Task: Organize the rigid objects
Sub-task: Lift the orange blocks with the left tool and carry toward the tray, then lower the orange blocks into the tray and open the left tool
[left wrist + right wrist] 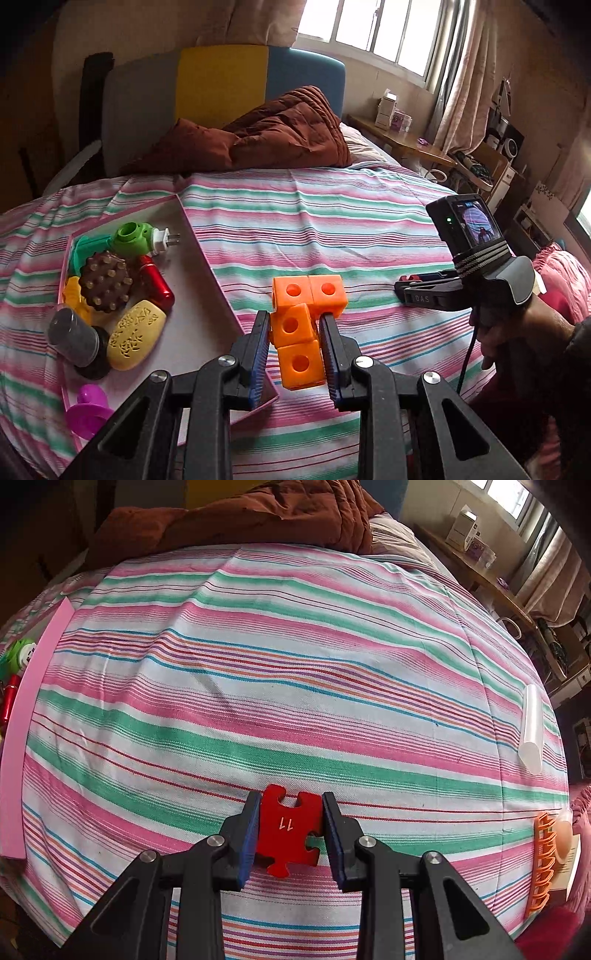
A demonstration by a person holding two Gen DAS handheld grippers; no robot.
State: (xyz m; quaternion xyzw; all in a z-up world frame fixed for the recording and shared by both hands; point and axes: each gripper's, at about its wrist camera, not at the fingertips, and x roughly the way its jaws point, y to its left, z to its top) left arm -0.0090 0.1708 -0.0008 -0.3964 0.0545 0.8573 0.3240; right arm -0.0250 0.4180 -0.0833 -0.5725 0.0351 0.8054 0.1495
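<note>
Striped bedsheet [295,664] beneath, the left gripper [295,347] clamps linked orange cubes [301,325] that could twist loose, while the right gripper [290,834] pinches a red puzzle piece [286,830] near the pink tray [207,258].

I see the tray [207,258] on the bed [332,229] at left, plug [147,236] and capsule [157,284] in it, block cluster [303,325] between my left fingers [258,347] just right of the tray, puzzle piece [290,830] between my right fingers [334,834], quilt [266,133] behind, tube [532,731] far right.
</note>
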